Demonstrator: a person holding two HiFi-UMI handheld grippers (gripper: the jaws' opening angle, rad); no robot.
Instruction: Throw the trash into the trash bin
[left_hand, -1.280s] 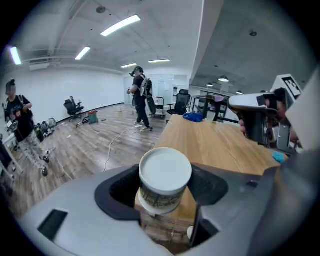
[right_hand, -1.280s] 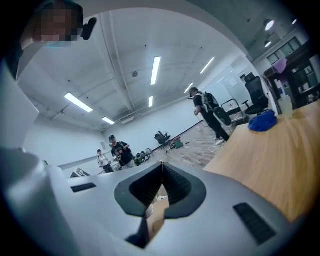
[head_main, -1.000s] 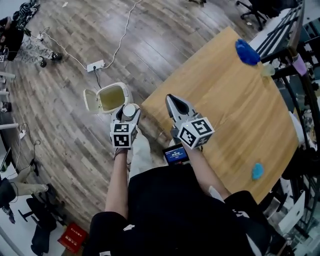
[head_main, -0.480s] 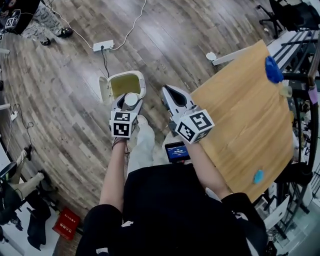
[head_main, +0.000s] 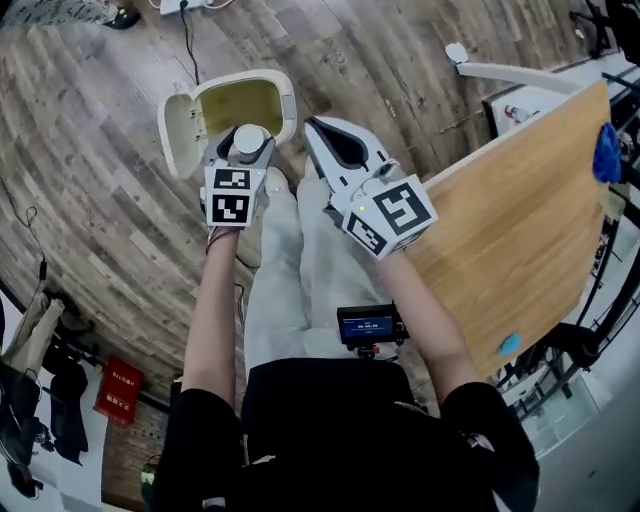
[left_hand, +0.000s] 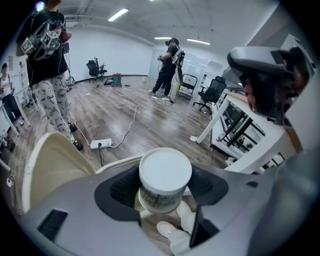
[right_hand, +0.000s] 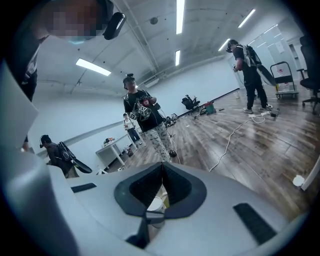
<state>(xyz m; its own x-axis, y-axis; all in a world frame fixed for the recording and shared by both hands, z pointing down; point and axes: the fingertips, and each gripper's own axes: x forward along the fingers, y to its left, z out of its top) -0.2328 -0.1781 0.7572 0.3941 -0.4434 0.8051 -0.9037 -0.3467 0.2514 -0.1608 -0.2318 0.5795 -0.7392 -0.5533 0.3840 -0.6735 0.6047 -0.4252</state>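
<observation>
Your left gripper (left_hand: 165, 192) has its fingers clamped on the sides of a small white cup (left_hand: 165, 170), over the near edge of the open bin (head_main: 236, 76) on the floor. Prob. light, thin-walled, crushable, smooth. Mid-body grip w/ gentle squeeze suits it. Right gripper (right_hand: 161, 187): fingers together, empty.

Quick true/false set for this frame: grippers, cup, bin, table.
1. The left gripper is shut on a white cup. True.
2. The right gripper holds trash. False: its jaws are together with nothing between them.
3. The lid of the bin is closed. False: it is swung open.
4. The cup is inside the bin. False: it is clamped in the left gripper's jaws.
5. A blue thing lies on the table. True.
</observation>
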